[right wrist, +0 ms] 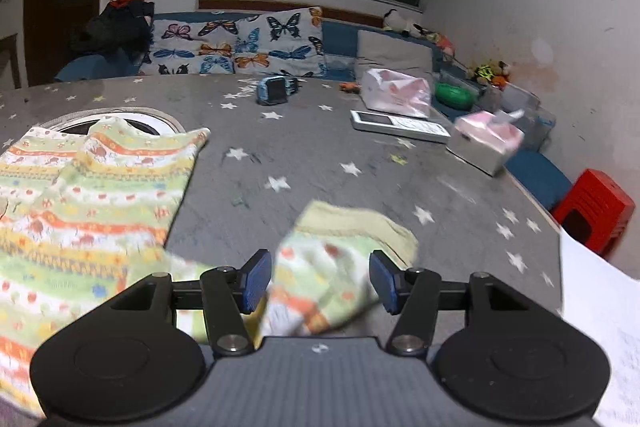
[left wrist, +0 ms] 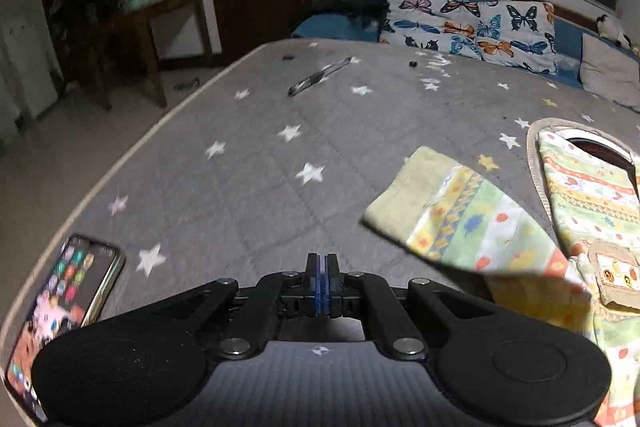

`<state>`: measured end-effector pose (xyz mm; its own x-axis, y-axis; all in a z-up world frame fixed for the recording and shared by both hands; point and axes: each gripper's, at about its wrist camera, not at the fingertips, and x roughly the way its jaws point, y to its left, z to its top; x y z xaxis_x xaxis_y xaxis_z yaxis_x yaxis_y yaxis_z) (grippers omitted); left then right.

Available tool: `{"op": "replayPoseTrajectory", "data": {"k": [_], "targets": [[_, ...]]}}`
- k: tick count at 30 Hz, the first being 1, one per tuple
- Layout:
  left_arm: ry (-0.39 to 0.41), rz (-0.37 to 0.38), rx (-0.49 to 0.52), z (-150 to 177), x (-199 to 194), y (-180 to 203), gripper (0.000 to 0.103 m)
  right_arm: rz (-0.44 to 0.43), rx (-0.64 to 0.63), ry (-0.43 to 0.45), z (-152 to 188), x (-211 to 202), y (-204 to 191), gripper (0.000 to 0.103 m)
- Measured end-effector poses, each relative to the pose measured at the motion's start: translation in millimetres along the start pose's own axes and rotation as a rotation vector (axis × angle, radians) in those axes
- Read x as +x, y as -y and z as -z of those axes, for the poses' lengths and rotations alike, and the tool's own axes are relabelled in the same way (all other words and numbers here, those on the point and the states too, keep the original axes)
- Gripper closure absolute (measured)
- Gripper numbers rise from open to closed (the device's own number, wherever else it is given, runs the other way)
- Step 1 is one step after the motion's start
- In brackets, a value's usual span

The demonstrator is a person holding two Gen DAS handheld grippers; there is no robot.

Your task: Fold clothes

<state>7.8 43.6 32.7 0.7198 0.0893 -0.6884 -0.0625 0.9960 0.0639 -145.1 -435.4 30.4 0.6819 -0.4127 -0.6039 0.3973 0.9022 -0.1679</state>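
A small striped top in green, yellow and orange lies flat on the grey star-print bedcover (left wrist: pixel 248 163). Its body (right wrist: pixel 80 211) fills the left of the right wrist view. One sleeve (right wrist: pixel 344 239) stretches out from it across the cover, ending in a plain green cuff. My right gripper (right wrist: pixel 320 281) is open, its blue pads standing either side of that sleeve without pressing on it. In the left wrist view the other sleeve (left wrist: pixel 460 219) lies to the right of my left gripper (left wrist: pixel 322 283), which is shut with nothing between its pads.
A lit phone (left wrist: pixel 60 307) lies by the bed's left edge. A round white-rimmed object (right wrist: pixel 120 119) sits under the top's neck. Farther back are a blue watch (right wrist: pixel 276 89), a white remote (right wrist: pixel 400 125), a tissue box (right wrist: pixel 484 143), butterfly pillows (right wrist: pixel 232 47) and a red stool (right wrist: pixel 596 211).
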Motion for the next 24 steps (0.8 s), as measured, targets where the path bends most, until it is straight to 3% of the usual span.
{"op": "replayPoseTrajectory", "data": {"k": [3, 7, 13, 17, 22, 24], "targets": [[0.008, 0.021, -0.002, 1.8, -8.5, -2.2, 0.099, 0.043, -0.054, -0.032, -6.0, 18.6, -12.0, 0.032], [0.055, 0.103, 0.056, -2.3, -27.8, 17.2, 0.098, 0.175, -0.112, -0.048, 2.4, 23.5, -15.7, 0.032], [0.100, 0.273, 0.172, -6.6, -49.8, 70.4, 0.098, 0.302, -0.021, 0.003, 23.3, -11.7, 19.2, 0.026], [0.102, 0.371, 0.244, -4.5, -59.1, 113.7, 0.091, 0.356, 0.072, 0.028, 38.8, -35.1, 47.6, 0.025], [0.086, 0.474, 0.355, 9.3, -68.4, 163.5, 0.089, 0.302, 0.200, 0.037, 47.8, -51.7, 76.2, 0.026], [0.063, 0.515, 0.384, 16.7, -69.2, 177.5, 0.089, 0.211, 0.237, 0.032, 47.5, -51.2, 80.5, 0.027]]}}
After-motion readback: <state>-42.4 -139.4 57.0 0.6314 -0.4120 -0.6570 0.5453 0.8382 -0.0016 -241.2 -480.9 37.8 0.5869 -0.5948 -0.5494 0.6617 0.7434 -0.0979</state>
